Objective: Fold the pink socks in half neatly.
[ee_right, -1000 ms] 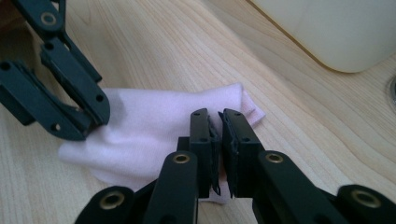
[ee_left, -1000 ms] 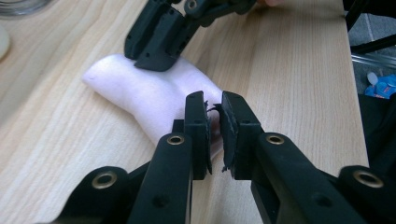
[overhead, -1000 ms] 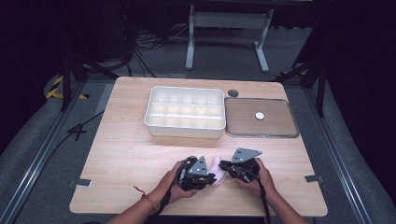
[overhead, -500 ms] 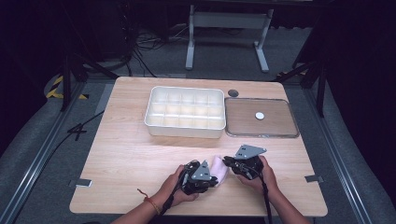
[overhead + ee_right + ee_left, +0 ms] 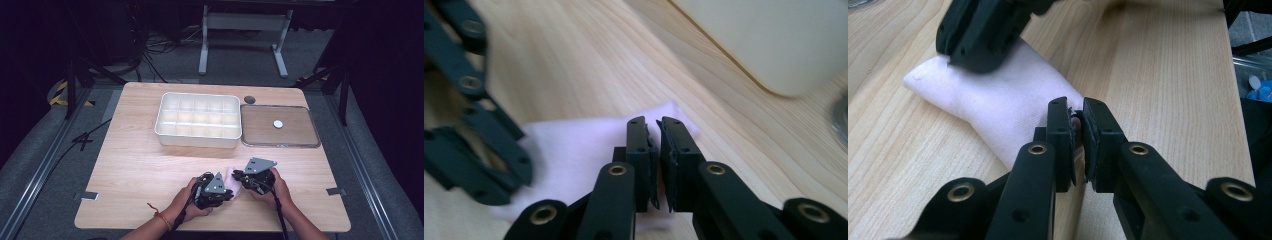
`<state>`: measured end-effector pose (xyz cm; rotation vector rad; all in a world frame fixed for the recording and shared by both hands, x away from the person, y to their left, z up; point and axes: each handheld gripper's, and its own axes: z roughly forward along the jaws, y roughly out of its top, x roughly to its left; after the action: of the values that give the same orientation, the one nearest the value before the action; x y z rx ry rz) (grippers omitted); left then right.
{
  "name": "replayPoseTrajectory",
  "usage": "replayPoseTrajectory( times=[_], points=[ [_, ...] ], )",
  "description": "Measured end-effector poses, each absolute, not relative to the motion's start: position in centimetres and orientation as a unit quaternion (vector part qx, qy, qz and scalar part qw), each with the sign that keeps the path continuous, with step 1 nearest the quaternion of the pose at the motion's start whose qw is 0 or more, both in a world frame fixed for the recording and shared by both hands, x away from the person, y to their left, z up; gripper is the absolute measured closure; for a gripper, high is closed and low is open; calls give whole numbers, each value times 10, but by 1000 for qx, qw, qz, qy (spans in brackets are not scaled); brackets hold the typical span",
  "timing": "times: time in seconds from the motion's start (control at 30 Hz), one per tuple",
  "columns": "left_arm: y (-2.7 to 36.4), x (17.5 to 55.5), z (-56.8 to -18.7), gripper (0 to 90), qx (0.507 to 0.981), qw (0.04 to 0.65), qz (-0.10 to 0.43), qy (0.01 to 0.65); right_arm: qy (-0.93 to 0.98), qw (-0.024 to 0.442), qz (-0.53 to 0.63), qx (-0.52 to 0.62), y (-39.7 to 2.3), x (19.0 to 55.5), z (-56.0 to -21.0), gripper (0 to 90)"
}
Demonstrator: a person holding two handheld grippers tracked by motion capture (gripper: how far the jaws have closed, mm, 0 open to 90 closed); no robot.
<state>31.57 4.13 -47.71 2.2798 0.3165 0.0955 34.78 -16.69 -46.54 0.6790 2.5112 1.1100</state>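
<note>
**Both grippers pinched on the white cloth, near edge of table**

My left gripper [image 5: 226, 192] and right gripper [image 5: 239, 176] sit close together at the near middle of the wooden table [image 5: 135, 165], tips facing each other. Between them lies a small white cloth [image 5: 993, 100], flat on the wood. In the left gripper view my jaws are nearly closed with a fold of the cloth clamped between the pads. In the right gripper view my jaws are likewise pressed together over the cloth's edge [image 5: 589, 145]; I read it as pinched, though the fold itself is hard to see.

Surroundings: a white compartment tray [image 5: 198, 120] stands farther off, left of centre. Just right of it lies a clear-rimmed flat tray [image 5: 300, 142] with a small white disc [image 5: 278, 123] in it. A dark round cap [image 5: 249, 99] sits at the far edge. Nothing stands between the grippers and the trays.
</note>
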Motion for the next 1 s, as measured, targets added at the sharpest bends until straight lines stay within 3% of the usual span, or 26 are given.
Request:
replayPoseTrajectory(
  times=[0.23, 0.47, 0.8, 1.0],
  points=[
    [39, 314, -477, 816, 902, 408, 40, 132, 869, 166, 385, 262, -180, 349, -460, 825],
    [38, 314, -477, 812, 900, 412, 36, 142, 852, 158, 420, 269, -189, 342, -441, 754],
    [36, 311, -475, 771, 896, 417, 32, 150, 862, 114, 406, 280, -173, 341, -455, 518],
    [44, 309, -465, 722, 902, 411, 30, 128, 866, 101, 391, 295, -169, 348, -466, 447]
  ],
)
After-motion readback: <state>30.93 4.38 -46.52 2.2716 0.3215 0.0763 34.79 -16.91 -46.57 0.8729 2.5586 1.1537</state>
